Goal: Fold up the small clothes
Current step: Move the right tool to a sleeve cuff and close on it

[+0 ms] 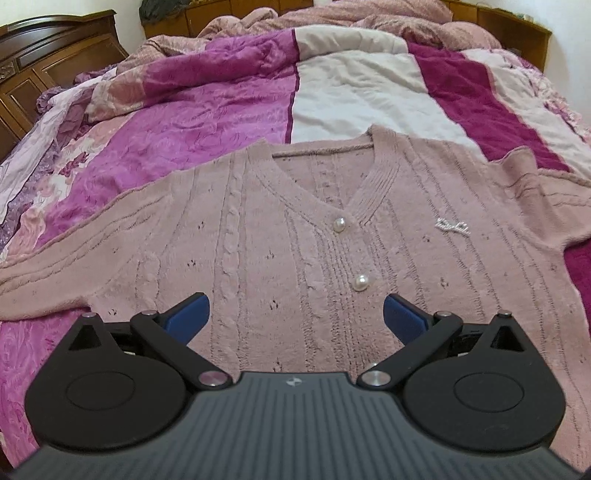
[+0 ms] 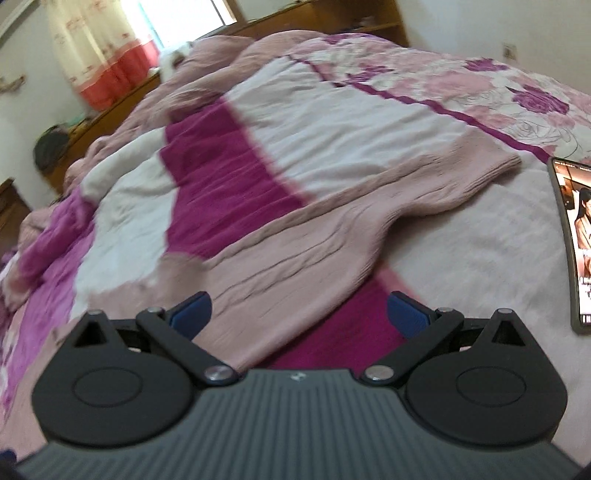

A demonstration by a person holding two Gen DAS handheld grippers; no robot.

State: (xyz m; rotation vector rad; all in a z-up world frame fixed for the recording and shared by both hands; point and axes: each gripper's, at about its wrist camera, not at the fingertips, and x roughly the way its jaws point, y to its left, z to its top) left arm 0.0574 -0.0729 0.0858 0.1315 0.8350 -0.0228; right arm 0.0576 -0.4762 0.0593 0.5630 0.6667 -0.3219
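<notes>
While both grippers gape wide and empty, the left gripper point(image 1: 296, 317) hovers over the cardigan point(image 1: 295, 236), spread flat on the quilt point(image 1: 207, 107). The right gripper point(image 2: 299, 314) overhangs its sleeve point(image 2: 332, 229). At three o'clock lies a phone point(image 2: 576, 240), its writing unreadable. At twelve stands a headboard point(image 1: 166, 22).

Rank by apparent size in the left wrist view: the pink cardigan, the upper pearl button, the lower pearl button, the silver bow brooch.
1. pink cardigan, by far largest.
2. silver bow brooch.
3. lower pearl button and upper pearl button: alike; the lower looks slightly bigger, probably from nearness.
</notes>
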